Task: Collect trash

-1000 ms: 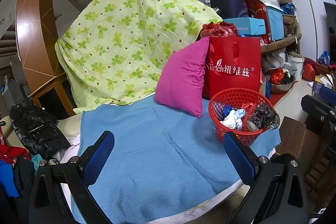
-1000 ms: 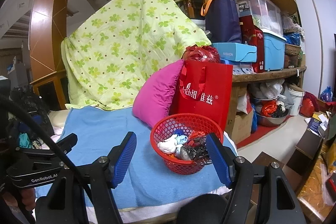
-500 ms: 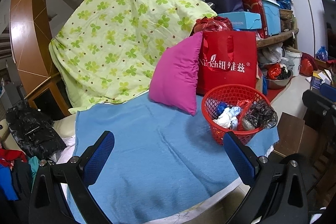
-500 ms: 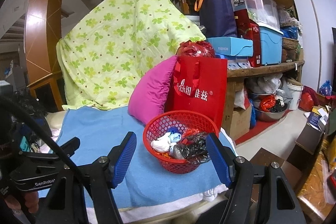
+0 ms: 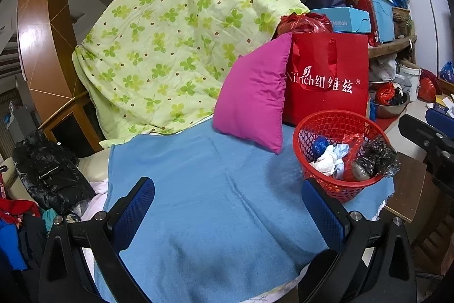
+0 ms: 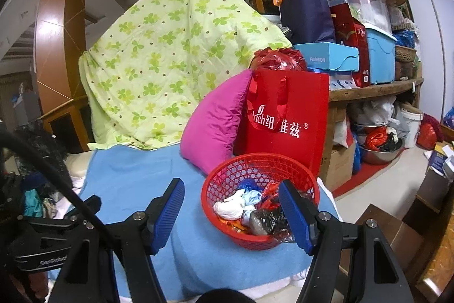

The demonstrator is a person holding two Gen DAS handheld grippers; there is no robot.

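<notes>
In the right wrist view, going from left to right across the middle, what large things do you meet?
Green clover quilt → pink pillow → red shopping bag → wooden shelf stacked with boxes.

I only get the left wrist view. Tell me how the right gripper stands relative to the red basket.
Observer: The right gripper is open and empty. In its own camera the red basket lies just ahead, overlapping the right finger.
Operator: Report what lies low in the basket; its near wall blocks my view.
Observer: Orange wrappers lie beneath the white wad.
Operator: Name what stands under the shelf, right of the red bag.
Observer: A cardboard box sits on the floor below the shelf, beside the red bag.
</notes>
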